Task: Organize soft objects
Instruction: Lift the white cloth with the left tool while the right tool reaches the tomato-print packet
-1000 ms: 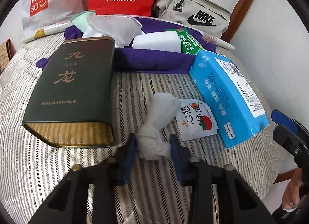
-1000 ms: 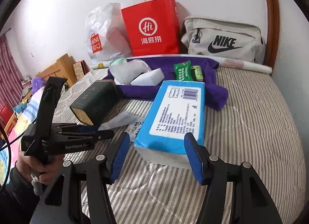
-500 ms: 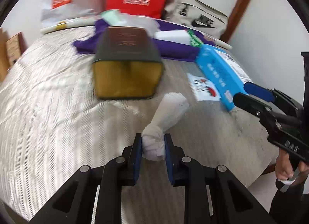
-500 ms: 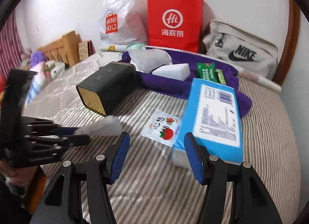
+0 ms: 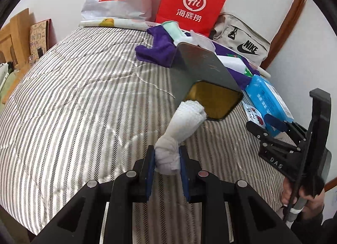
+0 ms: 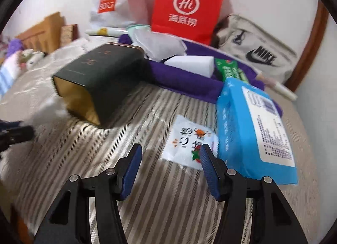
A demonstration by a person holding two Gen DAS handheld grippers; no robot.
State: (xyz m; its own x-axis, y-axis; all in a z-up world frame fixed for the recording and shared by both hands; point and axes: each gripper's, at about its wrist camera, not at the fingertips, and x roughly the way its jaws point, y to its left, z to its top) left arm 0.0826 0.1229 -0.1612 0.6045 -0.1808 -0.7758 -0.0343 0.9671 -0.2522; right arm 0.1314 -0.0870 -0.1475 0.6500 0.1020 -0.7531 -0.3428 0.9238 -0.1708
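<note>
My left gripper (image 5: 166, 159) is shut on the knotted end of a white cloth (image 5: 185, 117) and holds it above the striped bed, its free end near the open mouth of a dark green box (image 5: 202, 69). My right gripper (image 6: 168, 159) is open and empty, low over the bed just left of a white sachet with a tomato print (image 6: 189, 140). A blue tissue pack (image 6: 254, 126) lies right of the sachet. A purple towel (image 6: 185, 79) behind holds a white sponge block (image 6: 191, 65) and a green packet (image 6: 228, 69).
The dark green box (image 6: 101, 75) lies on its side with its gold opening toward me. A red paper bag (image 6: 185, 6), a white Miniso bag (image 6: 109, 1) and a beige Nike bag (image 6: 259, 52) stand along the wall. The bed edge drops off at right (image 5: 273, 197).
My left gripper closed on the white cloth, lifted it and swung left, now facing the box's opening. My right gripper moved left from around the blue tissue pack toward the sachet.
</note>
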